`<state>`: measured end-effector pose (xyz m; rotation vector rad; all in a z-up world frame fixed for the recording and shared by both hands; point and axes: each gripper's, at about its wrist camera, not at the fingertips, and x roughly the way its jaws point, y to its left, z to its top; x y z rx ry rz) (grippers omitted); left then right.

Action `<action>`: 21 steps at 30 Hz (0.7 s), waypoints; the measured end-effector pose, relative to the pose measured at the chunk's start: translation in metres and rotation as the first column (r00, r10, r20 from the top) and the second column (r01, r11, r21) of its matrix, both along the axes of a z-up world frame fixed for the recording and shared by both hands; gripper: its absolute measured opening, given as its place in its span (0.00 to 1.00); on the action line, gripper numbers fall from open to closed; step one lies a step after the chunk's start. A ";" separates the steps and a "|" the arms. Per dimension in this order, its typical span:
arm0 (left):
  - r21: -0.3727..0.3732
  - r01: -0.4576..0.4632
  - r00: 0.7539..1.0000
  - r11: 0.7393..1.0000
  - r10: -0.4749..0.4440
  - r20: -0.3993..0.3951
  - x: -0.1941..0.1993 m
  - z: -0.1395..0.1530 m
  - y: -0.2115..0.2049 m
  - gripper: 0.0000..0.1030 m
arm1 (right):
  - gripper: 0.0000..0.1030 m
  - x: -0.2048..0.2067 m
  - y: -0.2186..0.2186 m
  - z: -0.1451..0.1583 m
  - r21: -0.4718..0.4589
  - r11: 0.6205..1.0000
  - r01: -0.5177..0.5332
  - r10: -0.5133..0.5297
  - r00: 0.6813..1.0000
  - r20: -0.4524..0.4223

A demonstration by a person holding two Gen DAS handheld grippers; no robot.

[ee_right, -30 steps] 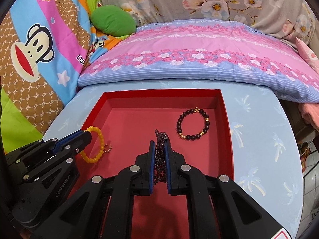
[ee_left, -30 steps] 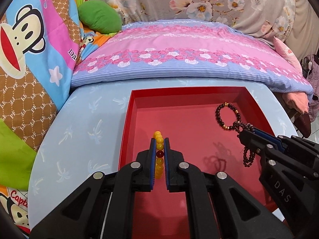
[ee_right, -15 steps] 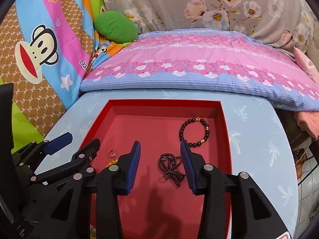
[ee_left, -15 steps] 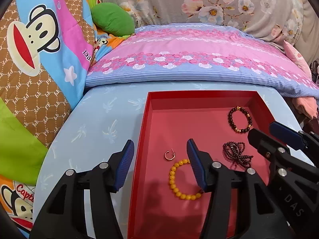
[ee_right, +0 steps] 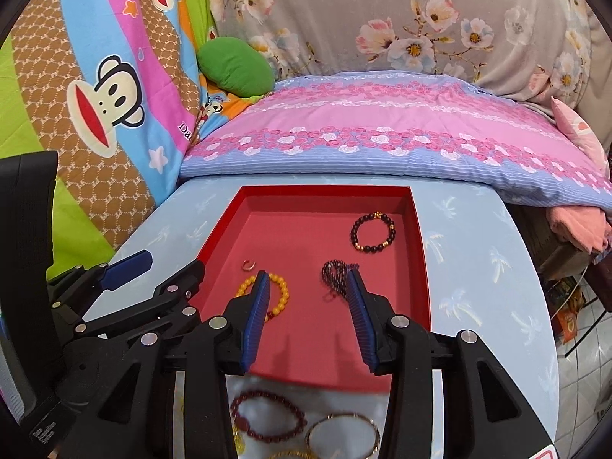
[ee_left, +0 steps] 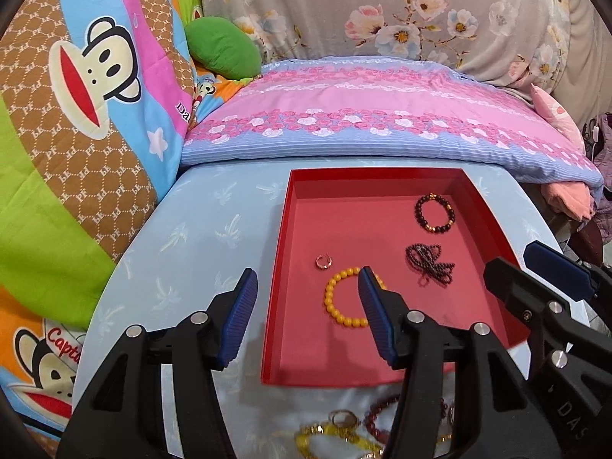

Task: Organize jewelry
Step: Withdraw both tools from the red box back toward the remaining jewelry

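A red tray (ee_left: 485, 206) (ee_right: 420, 237) lies on the light blue table. In it are a yellow bead bracelet (ee_left: 336, 306) (ee_right: 281, 292), a small gold ring (ee_left: 323, 261) (ee_right: 248, 265), a bunched dark purple bead string (ee_left: 428, 262) (ee_right: 334, 277) and a dark bead bracelet with gold beads (ee_left: 434, 213) (ee_right: 373, 231). My left gripper (ee_left: 306, 311) is open and empty above the tray's left rim. My right gripper (ee_right: 308, 315) is open and empty above the tray's near part. More jewelry lies on the table in front of the tray: a dark red bead bracelet (ee_right: 267, 415) and a gold bangle (ee_right: 342, 432).
A pink and blue pillow (ee_left: 382, 114) lies behind the table. A cartoon monkey blanket (ee_left: 76, 95) rises at the left, with a green cushion (ee_left: 222, 48) behind. The table edge drops off at the right (ee_right: 535, 306).
Both grippers opened and let go: the yellow bracelet and the purple bead string now lie in the tray. Both grippers have pulled back toward me, so the loose jewelry in front of the tray shows.
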<state>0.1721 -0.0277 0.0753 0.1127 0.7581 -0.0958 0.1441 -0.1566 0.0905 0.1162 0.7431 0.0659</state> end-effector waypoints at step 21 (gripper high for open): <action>-0.004 0.019 0.998 1.000 -0.019 -0.056 -0.074 -0.018 0.004 0.51 | 0.40 -0.082 0.003 -0.025 0.022 1.000 0.001 0.000 0.998 -0.069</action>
